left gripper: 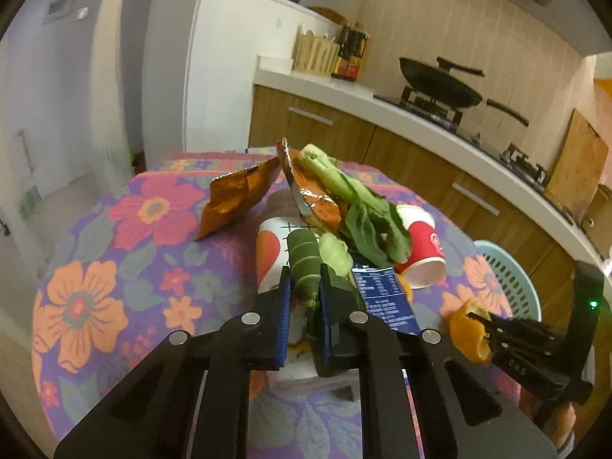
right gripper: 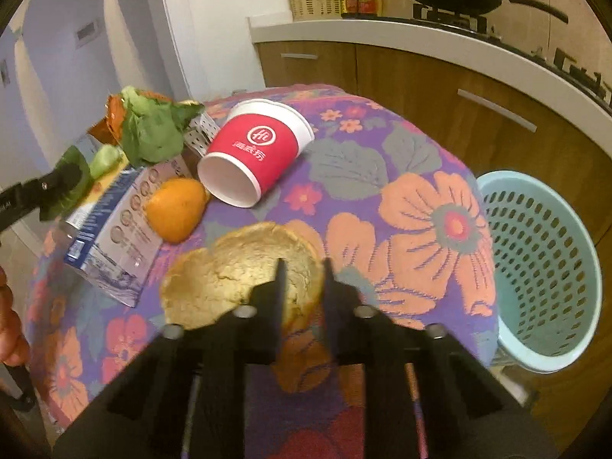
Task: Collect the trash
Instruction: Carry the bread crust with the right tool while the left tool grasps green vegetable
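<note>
1. The left gripper [left gripper: 304,287] is pinching a rolled green leaf [left gripper: 304,264], its jaws drawn nearly together around the roll above the flowered tablecloth [left gripper: 95,267].
2. The right gripper [right gripper: 302,279] is clamping the rim of a broad orange peel [right gripper: 237,267], jaws narrowed onto the peel's edge, with most of the peel spreading out to the left of the fingers.
3. More trash is lying on the table: a red paper cup [right gripper: 256,149] on its side, a second piece of orange peel [right gripper: 176,208] just beside it, a blue carton [right gripper: 111,237], wilted greens [right gripper: 153,134] and orange snack wrappers [left gripper: 233,199].
4. A pale blue perforated basket [right gripper: 543,267] is standing off the table's right edge, the likely drop point.
5. Risks appear to be these: the peel, held only at its rim, could tear or slip free short of the basket; the limp leaf could unroll and slide out; a swinging arm could knock the cup rolling.
</note>
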`<state>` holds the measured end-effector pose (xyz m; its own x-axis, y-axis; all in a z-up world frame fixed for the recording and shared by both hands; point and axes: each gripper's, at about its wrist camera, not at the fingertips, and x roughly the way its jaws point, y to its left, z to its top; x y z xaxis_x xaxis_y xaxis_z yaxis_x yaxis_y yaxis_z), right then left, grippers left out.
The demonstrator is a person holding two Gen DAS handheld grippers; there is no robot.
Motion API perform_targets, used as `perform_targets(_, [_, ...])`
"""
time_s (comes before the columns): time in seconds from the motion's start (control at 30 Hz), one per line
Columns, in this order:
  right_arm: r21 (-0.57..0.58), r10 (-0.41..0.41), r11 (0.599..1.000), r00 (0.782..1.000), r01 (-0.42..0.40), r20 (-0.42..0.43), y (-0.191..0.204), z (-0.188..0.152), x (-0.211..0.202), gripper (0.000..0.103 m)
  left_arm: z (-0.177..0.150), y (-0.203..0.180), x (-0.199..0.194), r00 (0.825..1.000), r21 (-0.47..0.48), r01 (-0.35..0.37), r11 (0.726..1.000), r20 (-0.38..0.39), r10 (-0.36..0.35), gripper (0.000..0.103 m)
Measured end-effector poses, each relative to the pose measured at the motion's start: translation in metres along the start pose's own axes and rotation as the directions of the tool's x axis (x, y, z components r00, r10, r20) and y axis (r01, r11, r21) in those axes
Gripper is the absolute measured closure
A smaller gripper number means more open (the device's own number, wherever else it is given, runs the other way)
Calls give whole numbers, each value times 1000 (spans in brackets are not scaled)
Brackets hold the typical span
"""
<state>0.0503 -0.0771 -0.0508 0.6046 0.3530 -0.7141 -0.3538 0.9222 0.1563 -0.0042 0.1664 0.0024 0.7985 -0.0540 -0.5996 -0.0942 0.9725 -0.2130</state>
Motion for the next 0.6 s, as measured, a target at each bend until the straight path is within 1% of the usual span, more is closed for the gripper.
perform_targets(0.03, [2,-2,1000,1000,2,19,-1,-1,-3,98,-1,-1,-3,1000,-3,1,1000,14,-1,93])
perform_targets(0.1, [2,-12,1000,999,12,49,-2,-3,-9,99,-3,-7,-11,999,-4,33,999,42,-32,93])
perform_targets(0.2, [6,-35,999,995,34,90,-9,-1,-18,100,2,-25,-22,994,29,62,998,85,-64,94])
perform_targets(0.33, [45,-74,997,986,68,151,-30,3,-36,100,12,-58,-23,989,83,104,991,97,-112,94])
perform_targets(0.37, [62,-86,995,983,77,163,-39,5,-41,100,17,-74,-20,986,112,121,986,97,-132,94])
perform_targets(0.43, [105,-127,988,974,109,188,-64,5,-50,101,21,-97,-16,984,157,131,979,96,-147,94])
perform_targets(0.53, [164,-176,976,963,144,203,-101,4,-59,101,25,-139,-3,980,217,160,963,81,-181,94])
perform_targets(0.6, [210,-211,963,955,168,206,-127,2,-62,101,26,-172,11,976,256,186,949,59,-208,94])
